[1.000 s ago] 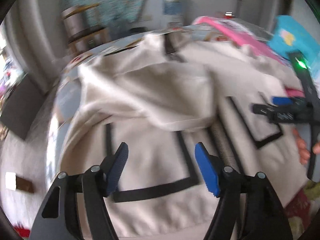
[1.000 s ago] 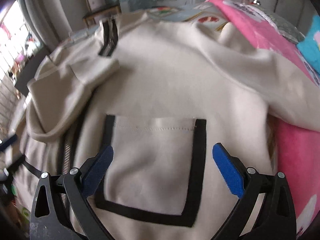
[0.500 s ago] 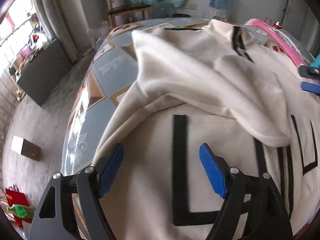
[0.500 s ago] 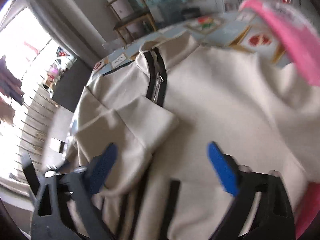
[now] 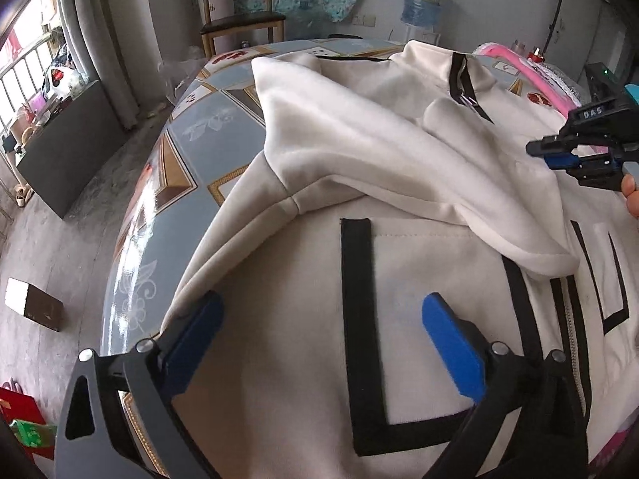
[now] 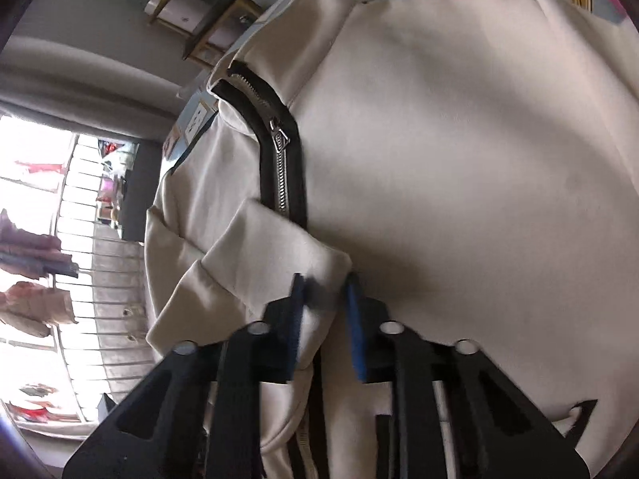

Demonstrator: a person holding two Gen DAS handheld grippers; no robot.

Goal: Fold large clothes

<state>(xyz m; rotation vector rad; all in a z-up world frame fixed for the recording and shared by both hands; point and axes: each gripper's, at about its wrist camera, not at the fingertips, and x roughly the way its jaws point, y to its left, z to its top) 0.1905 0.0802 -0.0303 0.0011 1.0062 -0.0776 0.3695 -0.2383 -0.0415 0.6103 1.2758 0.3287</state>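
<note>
A cream zip-up jacket [image 5: 399, 279] with black-trimmed pockets lies spread on the table, also filling the right wrist view [image 6: 459, 159]. One sleeve [image 5: 379, 159] is folded across its chest. My left gripper [image 5: 319, 319] is open and empty, low over the lower left pocket [image 5: 419, 319]. My right gripper [image 6: 323, 299] has its jaws closed around the sleeve cuff [image 6: 287, 247], next to the black zipper [image 6: 279, 159]. It also shows at the right of the left wrist view [image 5: 559, 151].
The patterned blue table [image 5: 191, 151] shows left of the jacket. A pink cloth [image 5: 531, 76] lies at the far right edge. A wooden chair [image 5: 239, 20] and a water bottle [image 5: 421, 0] stand behind. A dark bench [image 5: 68, 151] is on the floor left.
My right gripper swung left toward the collar and closed on the folded sleeve cuff. My left gripper shifted left along the hem and stays open.
</note>
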